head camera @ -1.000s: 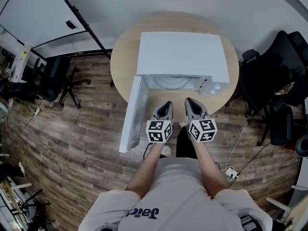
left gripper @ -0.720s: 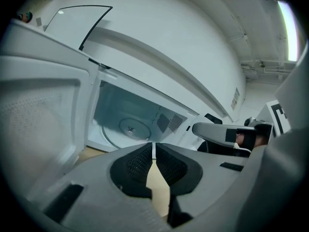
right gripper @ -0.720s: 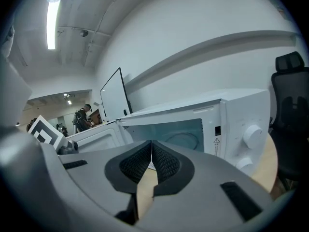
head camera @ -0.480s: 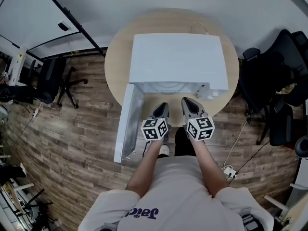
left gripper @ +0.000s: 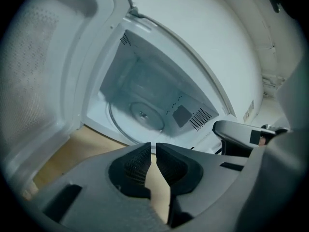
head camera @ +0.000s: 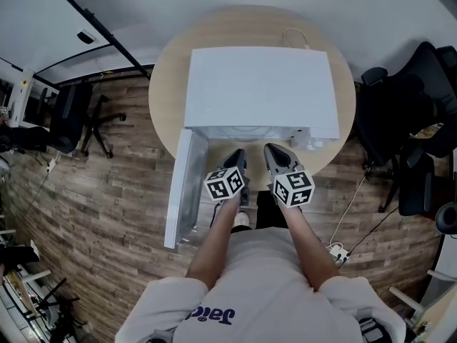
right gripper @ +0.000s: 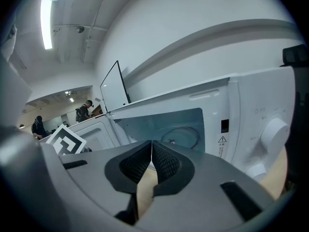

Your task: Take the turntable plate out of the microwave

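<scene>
Both tongs were pressed together, with nothing between the pads. Your left gripper (left gripper: 153, 146) and right gripper (right gripper: 152, 144) sat side by side at lower middle of the head view. They were just in front of the open mouth of the microwave (head camera: 260, 91), neither inside the cavity yet. My read: a staging pose, tips lined up on the opening before reaching in.

The door (head camera: 184, 188) was swung fully out to the left in the head view, nearly edge-on. That left the whole mouth free for two tools at once. It also boxed in your left side: its inner face filled the left edge of the left gripper view.

The turntable plate (left gripper: 140, 115) lay flat on the cavity floor at the centre of the left gripper view, untouched. The right gripper view caught it through the opening at centre right, with the control knob (right gripper: 273, 129) further right.

The microwave sat on the round table (head camera: 168, 113) with its front near the table's lower edge in the head view, which let you stand close.

Judgement: the task had barely started. The jaws would need to spread before taking the plate's rim. Glass in a seat probably wants a lift before a pull.
</scene>
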`<state>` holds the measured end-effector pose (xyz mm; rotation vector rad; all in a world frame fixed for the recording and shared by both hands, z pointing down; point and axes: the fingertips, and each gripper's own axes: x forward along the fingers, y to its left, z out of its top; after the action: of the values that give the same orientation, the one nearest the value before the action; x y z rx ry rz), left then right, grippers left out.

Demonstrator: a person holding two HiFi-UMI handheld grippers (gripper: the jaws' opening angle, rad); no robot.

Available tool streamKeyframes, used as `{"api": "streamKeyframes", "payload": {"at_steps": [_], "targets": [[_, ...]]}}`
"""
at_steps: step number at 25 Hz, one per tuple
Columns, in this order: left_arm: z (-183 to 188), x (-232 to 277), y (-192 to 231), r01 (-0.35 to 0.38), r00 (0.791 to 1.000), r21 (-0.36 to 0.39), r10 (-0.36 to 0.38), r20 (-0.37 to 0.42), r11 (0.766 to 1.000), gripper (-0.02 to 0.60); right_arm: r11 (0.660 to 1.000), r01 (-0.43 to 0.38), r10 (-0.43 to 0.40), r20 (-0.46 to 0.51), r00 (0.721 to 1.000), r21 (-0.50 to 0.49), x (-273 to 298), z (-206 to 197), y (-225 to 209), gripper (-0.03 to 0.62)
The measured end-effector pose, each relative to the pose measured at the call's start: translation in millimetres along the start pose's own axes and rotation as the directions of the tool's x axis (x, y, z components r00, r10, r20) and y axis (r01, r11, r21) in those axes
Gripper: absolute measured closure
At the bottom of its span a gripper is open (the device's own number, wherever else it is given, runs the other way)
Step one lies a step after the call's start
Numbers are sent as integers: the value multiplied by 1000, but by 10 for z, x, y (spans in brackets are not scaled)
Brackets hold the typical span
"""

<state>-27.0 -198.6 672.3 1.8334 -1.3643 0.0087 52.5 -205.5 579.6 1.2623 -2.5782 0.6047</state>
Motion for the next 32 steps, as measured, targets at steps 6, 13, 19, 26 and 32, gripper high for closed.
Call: {"api": "streamKeyframes", "payload": {"at_steps": [6, 13, 19, 26, 32], "targets": [[-159, 217, 158, 20, 998, -155, -29, -58, 988, 418, 1000, -8, 8, -14, 1000, 2, 109, -11, -54, 576], [-104, 421, 232, 73, 997, -352, -76, 6, 933, 348, 1000, -9, 9, -34, 999, 14, 203, -72, -139, 576], [-66, 571, 339, 80, 997, -498, -69, 40, 864, 308, 1000, -8, 9, -38, 999, 17, 231, -72, -180, 577], [-38, 713, 453, 65, 998, -577, -43, 52, 814, 307, 999, 8, -6, -42, 999, 50, 218, -110, -264, 576], [-82, 760, 464, 56, 998, -593, -49, 28, 803, 313, 998, 5, -2, -43, 999, 61, 214, -127, -263, 577]]}}
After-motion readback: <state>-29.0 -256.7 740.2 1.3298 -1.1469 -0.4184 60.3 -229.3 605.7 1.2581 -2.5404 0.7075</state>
